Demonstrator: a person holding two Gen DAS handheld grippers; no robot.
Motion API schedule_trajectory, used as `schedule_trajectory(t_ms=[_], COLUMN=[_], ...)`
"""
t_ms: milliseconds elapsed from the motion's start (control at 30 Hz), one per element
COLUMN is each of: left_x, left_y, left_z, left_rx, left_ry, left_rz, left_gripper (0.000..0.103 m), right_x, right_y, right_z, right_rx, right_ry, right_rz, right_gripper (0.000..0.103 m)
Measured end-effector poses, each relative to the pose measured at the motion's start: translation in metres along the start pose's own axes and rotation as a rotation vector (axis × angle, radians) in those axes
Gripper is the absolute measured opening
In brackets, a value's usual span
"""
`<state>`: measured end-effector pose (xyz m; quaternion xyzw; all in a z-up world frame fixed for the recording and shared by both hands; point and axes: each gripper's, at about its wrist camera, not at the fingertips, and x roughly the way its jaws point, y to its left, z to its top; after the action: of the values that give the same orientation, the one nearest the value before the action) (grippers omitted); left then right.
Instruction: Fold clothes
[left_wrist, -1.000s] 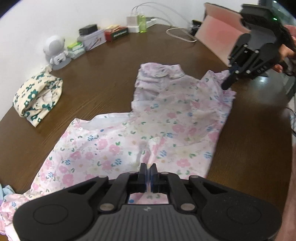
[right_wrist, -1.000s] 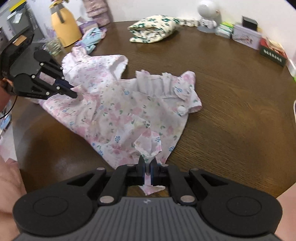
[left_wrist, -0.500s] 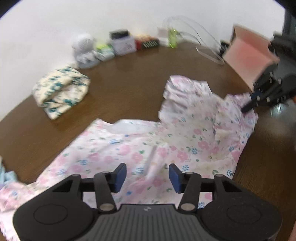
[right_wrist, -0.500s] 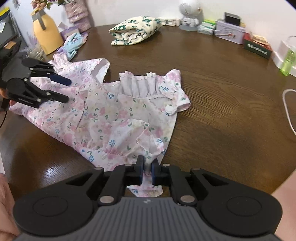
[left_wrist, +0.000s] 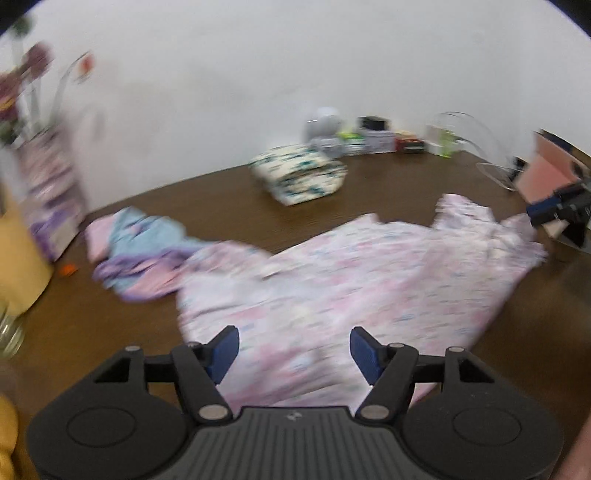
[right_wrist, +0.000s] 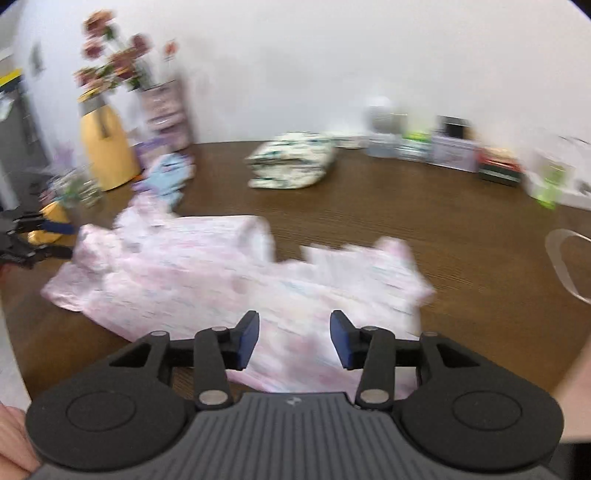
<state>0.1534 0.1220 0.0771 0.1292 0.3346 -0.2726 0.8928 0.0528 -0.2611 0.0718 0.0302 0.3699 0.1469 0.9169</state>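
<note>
Floral dress (left_wrist: 369, 280) of thin pink cotton lies rumpled on woodgrain table (left_wrist: 388, 192).

The pink floral dress (left_wrist: 369, 288) lies spread on the brown table (left_wrist: 388, 192), flat but wrinkled, its cloth pale pink with small flowers that the blur makes hard to read. In the right wrist view the dress (right_wrist: 207, 280) stretches from left to right, with a ruffled part toward the right end and one edge turned up near the middle. A folded cream garment with green flowers (left_wrist: 299, 179) sits as a neat thick bundle farther back on the table, well apart from the dress. A crumpled light blue and purple garment (left_wrist: 144, 251) lies just beside the dress, at its left end.
</note>
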Motion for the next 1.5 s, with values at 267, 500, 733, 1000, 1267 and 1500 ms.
schedule_trajectory(t_ms=[267,500,733,1000,1267,1500], left_x=[0.03,0.055,0.065,0.061,0.003,0.014], left_y=[0.046,0.056,0.062,0.047,0.0,-0.001], left_z=[-0.009,-0.013,-0.029,-0.031,-0.029,-0.043], left_rx=[-0.148,-0.226,-0.307,-0.294,-0.226,-0.326], left_ry=[-0.013,-0.009,-0.001,-0.031,-0.144,-0.069], left_rz=[-0.14,-0.209,-0.164,-0.023,0.037,0.144], left_gripper=[0.066,0.001,0.001,0.031,0.058,0.061], right_x=[0.102,0.139,0.163,0.155,0.096,0.099], right_y=[0.041,0.038,0.01,0.009,0.033,0.025], right_z=[0.044,0.056,0.053,0.044,0.034,0.023], right_rx=[-0.108,-0.124,0.023,-0.004,-0.097,-0.06], right_ry=[0.133,0.244,0.269,0.215,0.051,0.068], right_rz=[0.121,0.276,0.27,0.253,0.245,0.228], right_gripper=[0.058,0.023,0.001,0.003,0.013,0.04])
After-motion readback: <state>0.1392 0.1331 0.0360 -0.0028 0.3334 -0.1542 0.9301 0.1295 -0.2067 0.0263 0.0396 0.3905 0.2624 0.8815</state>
